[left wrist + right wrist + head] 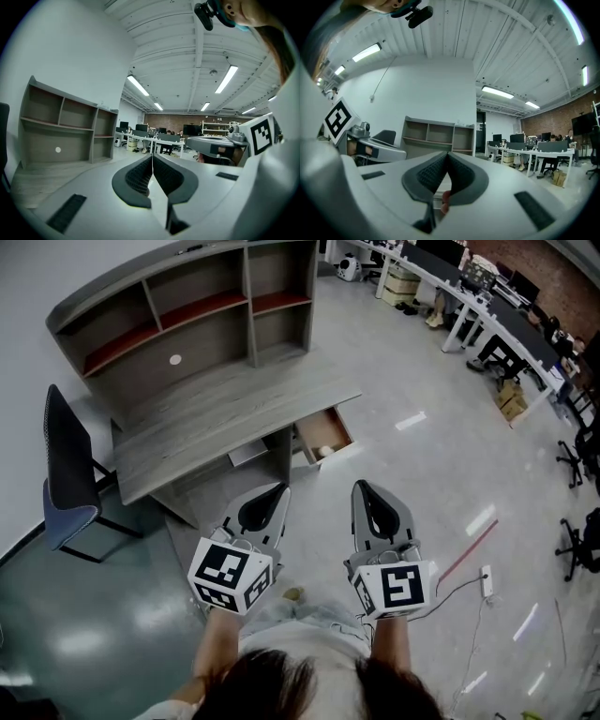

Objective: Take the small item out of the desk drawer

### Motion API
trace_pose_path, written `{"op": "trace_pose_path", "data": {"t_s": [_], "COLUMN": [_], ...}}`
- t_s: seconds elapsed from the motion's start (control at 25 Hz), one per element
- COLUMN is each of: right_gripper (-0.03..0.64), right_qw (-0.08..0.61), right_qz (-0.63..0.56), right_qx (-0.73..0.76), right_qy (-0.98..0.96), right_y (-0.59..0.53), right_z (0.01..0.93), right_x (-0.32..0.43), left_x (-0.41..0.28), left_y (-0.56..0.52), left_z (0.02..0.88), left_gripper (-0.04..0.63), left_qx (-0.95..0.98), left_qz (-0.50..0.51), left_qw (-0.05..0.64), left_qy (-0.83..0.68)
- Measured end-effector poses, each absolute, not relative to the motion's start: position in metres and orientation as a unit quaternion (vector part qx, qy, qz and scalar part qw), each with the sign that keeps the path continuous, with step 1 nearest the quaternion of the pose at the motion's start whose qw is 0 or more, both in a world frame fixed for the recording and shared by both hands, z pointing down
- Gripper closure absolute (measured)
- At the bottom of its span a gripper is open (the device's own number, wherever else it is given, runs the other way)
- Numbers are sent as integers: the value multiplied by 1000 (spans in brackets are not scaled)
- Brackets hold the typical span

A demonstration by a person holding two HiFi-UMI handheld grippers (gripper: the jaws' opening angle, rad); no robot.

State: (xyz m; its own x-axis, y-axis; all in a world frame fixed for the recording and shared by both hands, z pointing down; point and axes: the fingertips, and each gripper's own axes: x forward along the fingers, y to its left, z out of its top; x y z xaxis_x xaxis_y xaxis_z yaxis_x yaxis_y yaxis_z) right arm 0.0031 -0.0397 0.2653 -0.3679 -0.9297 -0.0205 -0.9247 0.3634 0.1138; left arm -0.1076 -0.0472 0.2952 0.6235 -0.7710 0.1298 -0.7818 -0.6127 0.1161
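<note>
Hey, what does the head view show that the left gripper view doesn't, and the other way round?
Only the head view: the open drawer under the desk, something pale inside it, the chair, and the left gripper from above. Only the left gripper view: ceiling lights and that gripper's fingers pressed together. Both: the shelf unit, the right gripper and the row of office desks.

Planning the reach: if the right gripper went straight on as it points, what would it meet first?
Probably the shelf unit on the desk, seen just past the tips of the right gripper, not the open drawer; depth unclear.
</note>
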Motion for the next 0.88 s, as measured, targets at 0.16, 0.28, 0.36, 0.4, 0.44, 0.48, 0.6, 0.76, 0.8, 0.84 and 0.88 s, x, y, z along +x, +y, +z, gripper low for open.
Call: {"op": "trace_pose_path", "data": {"t_s": [0.16, 0.28, 0.36, 0.4, 0.44, 0.48, 0.6, 0.76, 0.8, 0.84, 0.88], "right_gripper": [589, 589, 589, 589, 589, 589, 589, 589, 588, 588, 588], "right_qw": [26, 25, 24, 26, 28, 31, 42, 61, 65, 70, 74], "right_qz": [-46, -37, -34, -34, -33, -32, -26, -15, -12, -9, -6], "right_qx": [565, 567, 567, 569, 570, 570, 568, 561, 558, 556, 553], "right_qy": [-823, -823, -822, -822, -821, -820, -821, -826, -827, -828, -830], "right_y": [-54, -69, -80, -87, -94, -101, -126, -162, -171, -180, -189], "right_z": [269, 274, 276, 277, 279, 281, 291, 312, 317, 322, 327], "right_x": [2, 7, 11, 13, 16, 19, 25, 30, 31, 32, 32], "left_x": [-114, -114, -114, -113, -112, -110, -104, -93, -91, -89, -88], "left_y": [-60, -73, -84, -90, -98, -105, -131, -167, -176, -185, -194], "left_z": [301, 307, 309, 309, 309, 310, 313, 320, 322, 325, 327], "left_gripper": [578, 578, 578, 578, 578, 578, 578, 578, 578, 578, 578], "left_qx": [896, 894, 893, 892, 892, 891, 890, 891, 890, 890, 889], "left_qz": [34, 36, 37, 37, 37, 36, 37, 39, 40, 41, 43], "left_qw": [88, 92, 93, 93, 93, 93, 94, 96, 97, 99, 101], "left_qy": [-435, -437, -439, -440, -442, -443, -444, -443, -443, -444, -445]}}
